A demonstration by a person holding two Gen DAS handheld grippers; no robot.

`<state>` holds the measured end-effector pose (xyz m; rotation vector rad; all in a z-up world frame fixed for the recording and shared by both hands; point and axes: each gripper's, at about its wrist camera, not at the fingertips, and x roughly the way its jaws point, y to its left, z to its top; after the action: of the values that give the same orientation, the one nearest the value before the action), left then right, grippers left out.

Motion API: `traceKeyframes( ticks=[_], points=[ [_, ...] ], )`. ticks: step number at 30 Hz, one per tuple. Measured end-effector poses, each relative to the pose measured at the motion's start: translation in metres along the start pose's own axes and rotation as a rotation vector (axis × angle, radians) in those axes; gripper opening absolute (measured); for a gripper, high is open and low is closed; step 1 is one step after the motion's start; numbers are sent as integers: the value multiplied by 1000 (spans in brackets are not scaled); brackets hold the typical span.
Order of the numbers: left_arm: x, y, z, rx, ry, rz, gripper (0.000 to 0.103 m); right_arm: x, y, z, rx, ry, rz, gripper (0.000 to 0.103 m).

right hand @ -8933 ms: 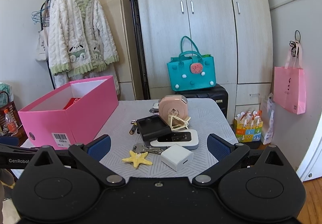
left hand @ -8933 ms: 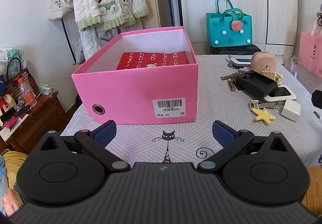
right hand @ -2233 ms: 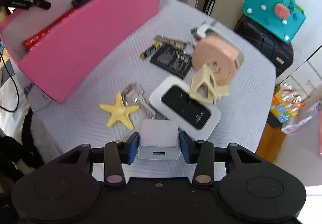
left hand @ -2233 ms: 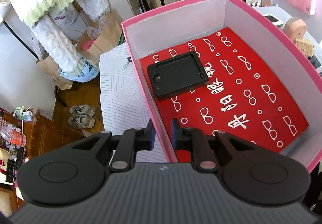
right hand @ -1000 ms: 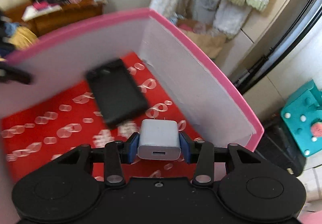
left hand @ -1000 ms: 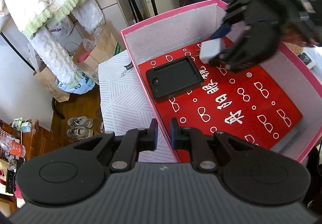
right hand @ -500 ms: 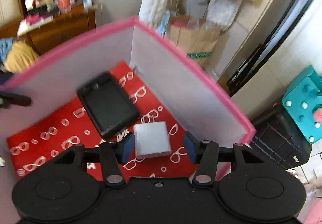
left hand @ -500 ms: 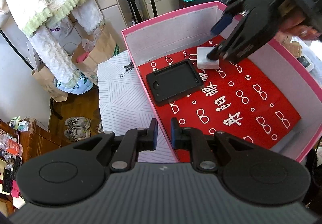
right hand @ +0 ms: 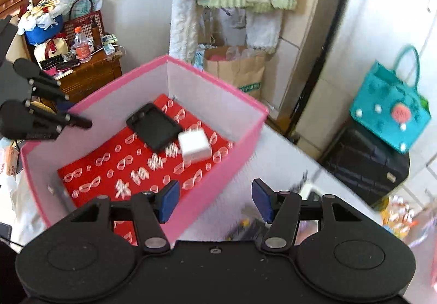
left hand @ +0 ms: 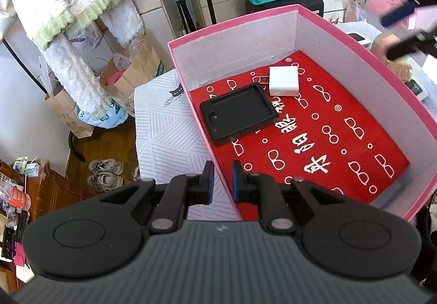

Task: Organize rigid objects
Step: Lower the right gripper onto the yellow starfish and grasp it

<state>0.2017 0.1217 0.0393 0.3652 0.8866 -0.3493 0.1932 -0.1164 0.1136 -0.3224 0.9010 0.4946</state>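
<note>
The pink box has a red patterned floor. On it lie a black case and, beside it, a white charger. My left gripper is shut on the box's near-left wall. In the right wrist view the charger and the case lie inside the box. My right gripper hovers above and outside the box's right wall, its jaws opening with nothing between them. It shows at the top right of the left wrist view. The left gripper shows at the box's far wall.
A white flat device and a peach round thing lie on the table right of the box. A teal bag sits on a black case. Left of the table are paper bags and a cluttered wooden cabinet.
The right gripper let go of the white charger, which now lies on the box floor beside the black case. It rose and drew back out of the box, jaws wider. The left gripper stayed put.
</note>
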Motion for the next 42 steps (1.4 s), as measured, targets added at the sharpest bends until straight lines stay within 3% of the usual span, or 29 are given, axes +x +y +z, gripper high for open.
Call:
traceKeyframes(
  ticks=[12,16,19,25,30,38,40,42],
  points=[
    [-1,-2,0,-5,-4,16,12,-9,-3,-87,158,-4,81,64],
    [-1,-1,0,-7,-4,15,12,-11,-1,-115,133,-122,72,64],
    [-1,-2,0,-6,-4,16,12,-7,-3,-129,134,-154,47,64],
    [-2,-1,-1,-5,-3,17,12,6,-3,-144,144,-68,64,63],
    [-2,-1,-1,-4,-4,18,12,17,1,-153,125,12,85,55],
    [-2,-1,-1,-6,-4,16,12,31,6,-157,111,35,64,52],
    [-2,-1,-1,-5,-4,17,12,33,7,-155,105,32,56,49],
    [-2,-1,-1,-5,-4,15,12,34,6,-153,120,32,46,35]
  ],
)
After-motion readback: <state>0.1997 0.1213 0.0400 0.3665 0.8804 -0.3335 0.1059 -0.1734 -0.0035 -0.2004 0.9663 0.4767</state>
